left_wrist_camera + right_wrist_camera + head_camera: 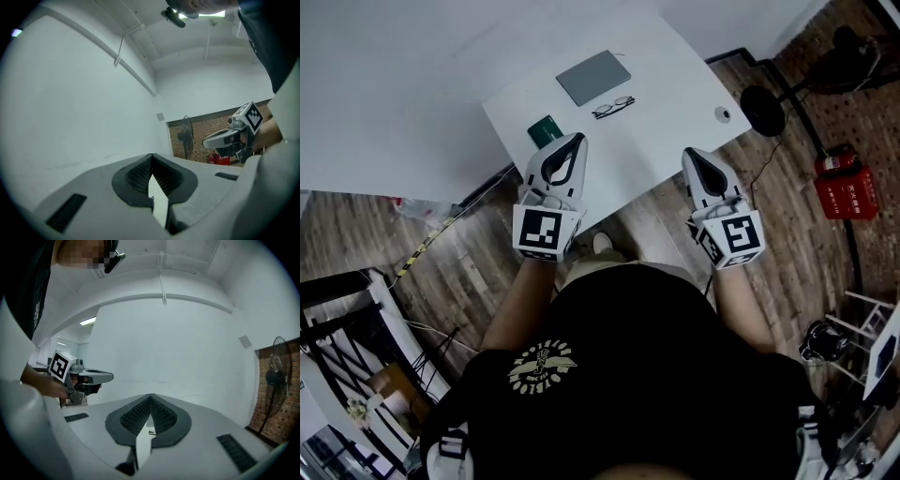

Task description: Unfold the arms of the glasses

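Holds left claw (577, 140) and right claw (690, 153) pinched shut, empty, at near bench (675, 94) edge; leaves glasses (613, 107) at twelve o'clock untouched, seemingly folded, with all unfolding yet to do.

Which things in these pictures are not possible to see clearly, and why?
Glasses: head view, too small to tell if the arms are folded.
Green object: head view, partly covered by the left tongs.
Small round item near the table edge: head view, too small to identify.
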`<state>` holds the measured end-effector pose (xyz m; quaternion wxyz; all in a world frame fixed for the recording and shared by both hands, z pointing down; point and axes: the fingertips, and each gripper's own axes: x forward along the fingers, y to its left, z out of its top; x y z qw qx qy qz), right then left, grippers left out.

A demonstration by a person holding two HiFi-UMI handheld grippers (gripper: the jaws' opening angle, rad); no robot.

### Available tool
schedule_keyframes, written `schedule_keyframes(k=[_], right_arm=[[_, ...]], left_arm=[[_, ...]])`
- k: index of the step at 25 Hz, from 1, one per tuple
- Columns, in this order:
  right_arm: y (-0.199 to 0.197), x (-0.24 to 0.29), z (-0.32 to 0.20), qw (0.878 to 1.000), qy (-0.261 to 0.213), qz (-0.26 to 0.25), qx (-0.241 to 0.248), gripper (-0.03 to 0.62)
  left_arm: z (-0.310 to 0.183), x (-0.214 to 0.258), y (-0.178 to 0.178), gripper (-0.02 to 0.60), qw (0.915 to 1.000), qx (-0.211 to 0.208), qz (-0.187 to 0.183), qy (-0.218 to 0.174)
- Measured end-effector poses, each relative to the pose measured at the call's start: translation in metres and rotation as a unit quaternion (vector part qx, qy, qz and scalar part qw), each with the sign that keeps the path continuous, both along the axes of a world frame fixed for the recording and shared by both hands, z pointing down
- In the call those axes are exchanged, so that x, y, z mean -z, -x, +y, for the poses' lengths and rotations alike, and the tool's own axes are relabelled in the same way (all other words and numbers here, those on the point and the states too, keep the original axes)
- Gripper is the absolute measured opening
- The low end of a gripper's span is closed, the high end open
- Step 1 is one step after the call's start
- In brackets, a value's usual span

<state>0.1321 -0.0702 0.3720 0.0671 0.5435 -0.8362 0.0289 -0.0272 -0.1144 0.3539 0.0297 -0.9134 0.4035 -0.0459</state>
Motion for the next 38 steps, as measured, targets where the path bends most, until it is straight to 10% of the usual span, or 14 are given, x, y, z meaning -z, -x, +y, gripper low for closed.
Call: schedule_keyframes(k=[19, 38], right_arm=[[0.027, 0.0, -0.017, 0.999, 0.031, -0.015, -0.036, 0.0], [0.01, -0.009, -0.072, 1.0, 0.021, -0.011, 0.009, 0.0]], left_arm=[[-0.032, -0.015, 0.037, 0.006, 0.9988, -0.02, 0.045, 0.007], [-0.066, -0.033, 0.003, 0.006, 0.9995, -0.013, -0.012, 0.024]])
